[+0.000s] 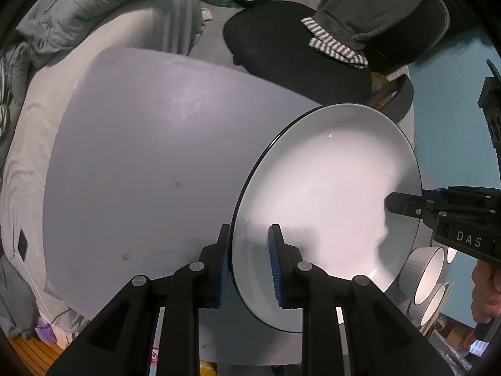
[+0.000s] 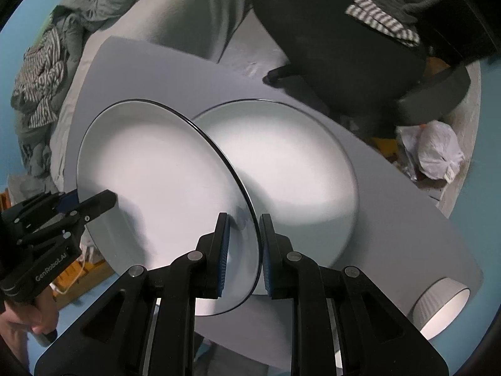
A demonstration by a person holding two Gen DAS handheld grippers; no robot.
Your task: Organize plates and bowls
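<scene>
Left wrist surface: grey table [image 1: 141, 156]; left gripper [image 1: 249, 263] pinches held plate [image 1: 328, 203] rim, bowls [image 1: 429, 275] near right.
Right wrist: right gripper [image 2: 244, 257] clamps opposite rim; second plate [image 2: 297, 172] lies beneath.
Handling: stiff, slippery, fragile; grip rims.

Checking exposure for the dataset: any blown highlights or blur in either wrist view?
Left wrist: the white black-rimmed plate is washed out at its centre, and the right tongs shadow it. Right wrist: both plates glare, the second white plate on the grey table looks soft, and the fisheye bends the table edges.
</scene>
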